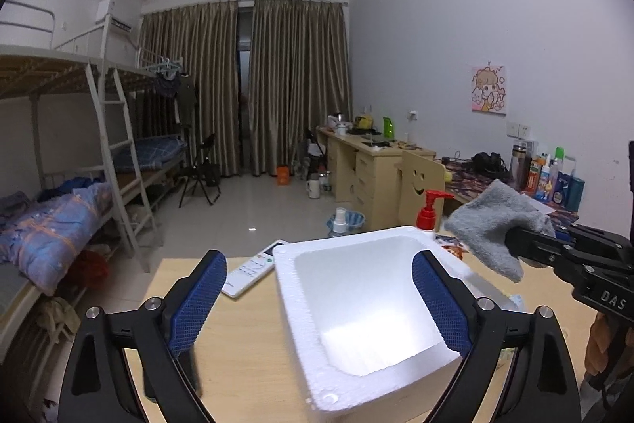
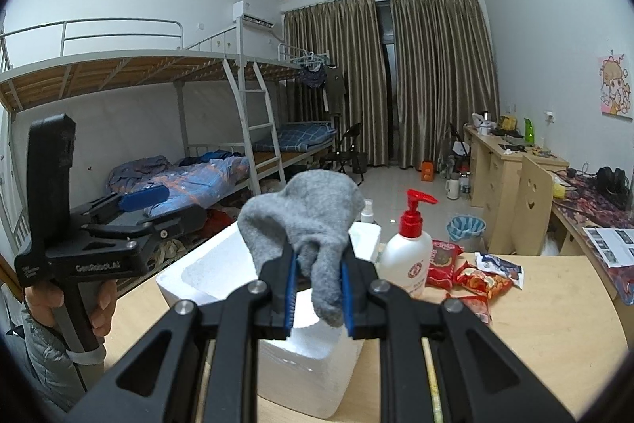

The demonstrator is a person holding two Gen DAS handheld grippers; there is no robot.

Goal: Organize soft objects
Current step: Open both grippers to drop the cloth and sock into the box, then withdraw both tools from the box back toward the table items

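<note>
Grey sock clamped over the foam box

Plainly pinched between the blue pads of the right gripper (image 2: pixel 317 288): a fuzzy grey knitted sock (image 2: pixel 313 224), bunched above the jaws and drooping through them, toe end dangling below the pads. Held in the air over the near rim of the white square polystyrene foam box (image 2: pixel 301 363), not resting in it. Seen from the left wrist, the same sock (image 1: pixel 491 224) hanging off to the right of the box (image 1: pixel 301 328), above the table and beyond the box's right wall.

Spread wide and holding nothing — the left gripper (image 1: pixel 317 308), with its blue textured fingers (image 1: pixel 194 300) standing either side of the box's left wall, one outside it over the table, the other over the hollow. No contact with the foam that can be told for certain. Gripped from below by a hand (image 2: pixel 95 304) at the left edge of the right wrist view.

On the light wooden table (image 1: pixel 237 363), just beyond the box: a white remote control (image 1: pixel 249 270) lying flat. Beside the box on the right, upright, a white lotion bottle with a red pump top (image 2: pixel 408 252). Further right, lying loose on the tabletop, red snack packets (image 2: pixel 475 280) — several, overlapping.
</note>
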